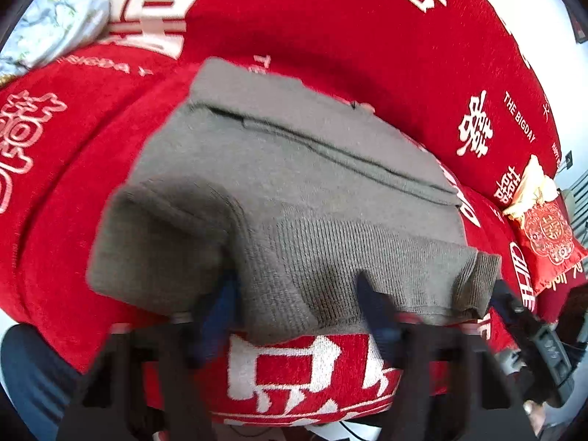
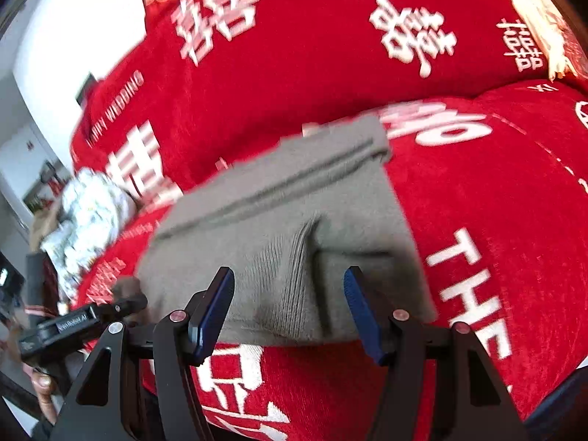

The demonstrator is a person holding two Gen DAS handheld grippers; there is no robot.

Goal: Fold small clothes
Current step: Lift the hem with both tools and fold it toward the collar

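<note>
A folded grey sweater (image 1: pixel 294 191) is being approached on the red cover (image 1: pixel 312 29) by the left tool (image 1: pixel 294 294) and right tool (image 2: pixel 289 288), both spread.

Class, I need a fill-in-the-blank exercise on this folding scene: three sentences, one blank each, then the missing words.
1. The folded knitted garment is ____ in colour.
2. It lies on a red cover with white lettering; its English words include "THE ____".
3. The right gripper, like the left gripper, has its jaws ____, holding nothing.

Missing words: grey; BIGDAY; open
</note>
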